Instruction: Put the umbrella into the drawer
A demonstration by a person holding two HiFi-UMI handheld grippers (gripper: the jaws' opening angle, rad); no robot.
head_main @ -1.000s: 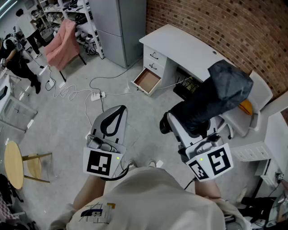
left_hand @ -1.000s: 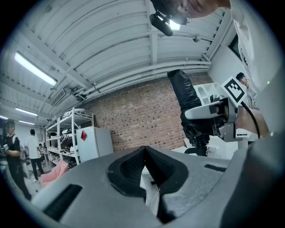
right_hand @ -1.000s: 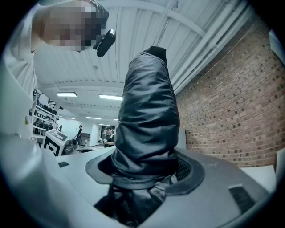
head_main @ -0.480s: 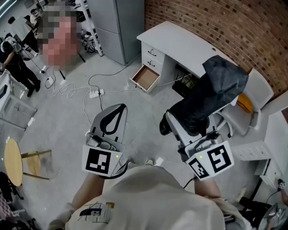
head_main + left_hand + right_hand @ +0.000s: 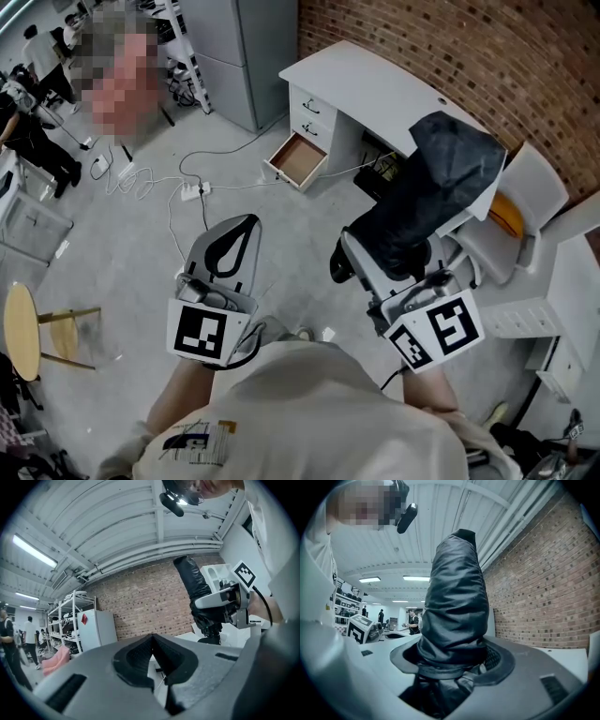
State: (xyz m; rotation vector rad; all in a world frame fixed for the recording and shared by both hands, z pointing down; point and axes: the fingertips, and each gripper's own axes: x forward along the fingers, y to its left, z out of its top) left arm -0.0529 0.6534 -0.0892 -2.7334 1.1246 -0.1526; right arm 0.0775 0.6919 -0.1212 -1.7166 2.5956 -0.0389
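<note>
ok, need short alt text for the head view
From above: the right gripper clamps a folded black umbrella; the left gripper is shut on nothing. Ahead by a brick wall, a white desk has its lowest drawer open.

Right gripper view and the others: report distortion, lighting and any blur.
Right gripper view: fisheye with dark corners, umbrella sharp, ceiling lights bright. Left gripper view: same fisheye, brick wall bowed. Head view: evenly lit, desk curved, mosaic patch upper left.
</note>
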